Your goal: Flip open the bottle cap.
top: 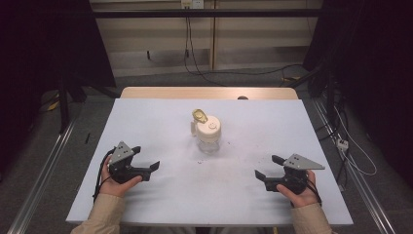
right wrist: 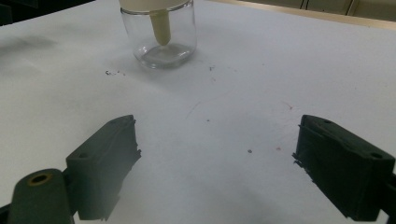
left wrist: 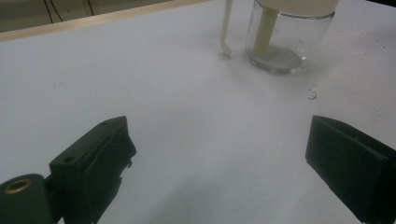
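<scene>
Both claws, left (top: 147,157) and right (top: 269,166), wide open and empty, well apart from central jar (top: 208,134).

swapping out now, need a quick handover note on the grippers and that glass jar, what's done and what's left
Left gripper: open, holding nothing, resting on the white table at its near left.
Right gripper: open, holding nothing, at the near right.
Glass jar: upright mid-table between and beyond both grippers, cream lid on, its flip cap raised, jar looks empty.
Done: nothing visible; the jar is untouched.
Left: probably everything, starting with reaching in and gripping the jar.
</scene>
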A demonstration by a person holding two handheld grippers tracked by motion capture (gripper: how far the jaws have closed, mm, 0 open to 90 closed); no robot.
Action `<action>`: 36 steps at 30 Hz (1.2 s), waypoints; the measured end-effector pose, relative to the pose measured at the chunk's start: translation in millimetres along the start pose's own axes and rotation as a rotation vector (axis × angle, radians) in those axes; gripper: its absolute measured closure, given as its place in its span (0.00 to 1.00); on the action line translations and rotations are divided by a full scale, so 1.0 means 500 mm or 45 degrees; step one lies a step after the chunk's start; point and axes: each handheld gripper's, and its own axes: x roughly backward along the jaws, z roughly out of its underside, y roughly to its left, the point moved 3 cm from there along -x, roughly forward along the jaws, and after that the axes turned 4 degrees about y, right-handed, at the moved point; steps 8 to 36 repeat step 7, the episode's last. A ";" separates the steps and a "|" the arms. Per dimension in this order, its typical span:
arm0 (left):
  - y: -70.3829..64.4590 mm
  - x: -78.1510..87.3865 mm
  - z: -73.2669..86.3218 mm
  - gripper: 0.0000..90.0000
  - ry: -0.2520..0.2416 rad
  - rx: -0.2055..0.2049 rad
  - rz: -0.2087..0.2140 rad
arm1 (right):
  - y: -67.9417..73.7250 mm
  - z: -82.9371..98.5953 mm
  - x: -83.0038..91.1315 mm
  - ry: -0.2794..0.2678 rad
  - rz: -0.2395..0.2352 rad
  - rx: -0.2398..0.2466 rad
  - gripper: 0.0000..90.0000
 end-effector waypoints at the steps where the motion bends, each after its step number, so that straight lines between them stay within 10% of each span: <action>1: 0.002 0.001 0.002 0.07 0.002 -0.008 -0.004 | 0.000 0.000 0.000 0.000 0.000 0.001 0.14; 36: 0.010 0.008 0.008 0.07 0.000 0.011 -0.017 | -0.002 0.001 -0.002 0.008 0.007 0.001 0.14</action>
